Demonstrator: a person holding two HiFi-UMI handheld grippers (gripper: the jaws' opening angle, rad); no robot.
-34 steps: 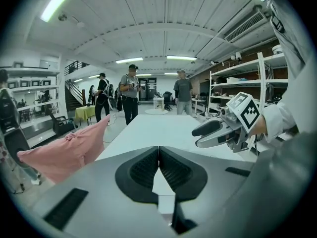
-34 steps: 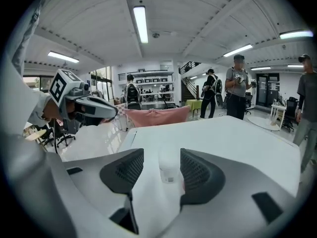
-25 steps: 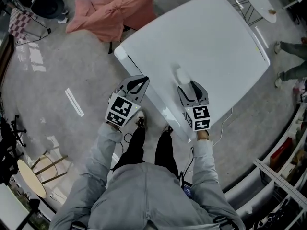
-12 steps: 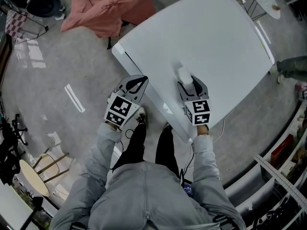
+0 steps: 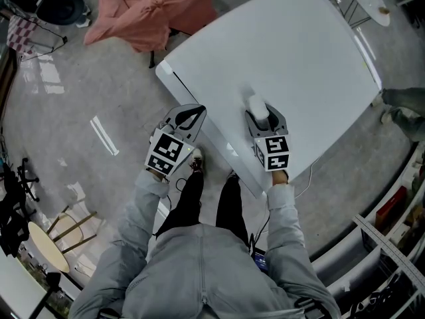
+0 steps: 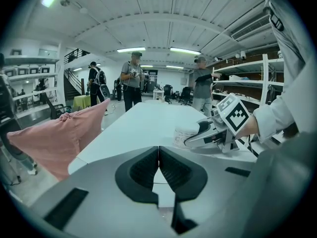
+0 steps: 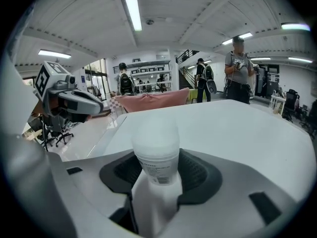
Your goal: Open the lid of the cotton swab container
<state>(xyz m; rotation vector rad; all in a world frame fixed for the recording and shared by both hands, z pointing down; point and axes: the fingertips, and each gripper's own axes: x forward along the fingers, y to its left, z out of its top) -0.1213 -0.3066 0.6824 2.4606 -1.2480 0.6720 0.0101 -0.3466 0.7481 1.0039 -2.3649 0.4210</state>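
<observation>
Container (image 7: 155,142) label (image 7: 154,166) seen only in right gripper view | right claw (image 7: 158,177) clamps it | left claw (image 6: 158,165) together

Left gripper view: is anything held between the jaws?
No, the left gripper has its jaws pressed together with nothing between them.
</observation>
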